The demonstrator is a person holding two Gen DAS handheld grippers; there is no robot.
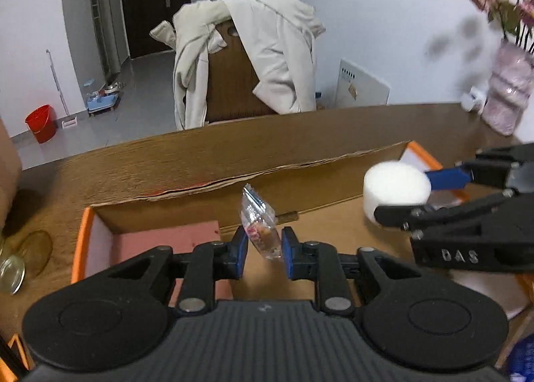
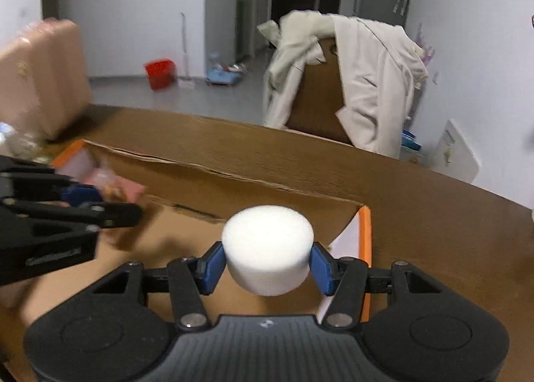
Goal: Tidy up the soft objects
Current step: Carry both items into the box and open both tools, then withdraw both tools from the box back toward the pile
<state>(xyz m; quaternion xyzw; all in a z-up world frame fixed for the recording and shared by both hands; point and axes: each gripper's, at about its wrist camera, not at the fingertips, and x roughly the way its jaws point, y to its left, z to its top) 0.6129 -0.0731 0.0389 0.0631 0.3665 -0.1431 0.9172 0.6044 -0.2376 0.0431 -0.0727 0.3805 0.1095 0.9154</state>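
With the left gripper (image 1: 265, 245) loosened around its snack packet (image 1: 260, 228) and the right gripper (image 2: 267, 261) squeezing the foam puck (image 2: 267, 248), both should drop low into the cardboard box (image 1: 300, 161) at frame centre.

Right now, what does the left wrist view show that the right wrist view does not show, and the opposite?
Only the left wrist view: a vase of dried flowers at the far right of the table, and a clear snack packet between the left gripper jaws, with a gap visible on each side.

Only the right wrist view: a pink suitcase-like case at the left.

Both: the white foam cylinder clamped in the right gripper, the open cardboard box below, the beige jacket on a chair, the red bucket.
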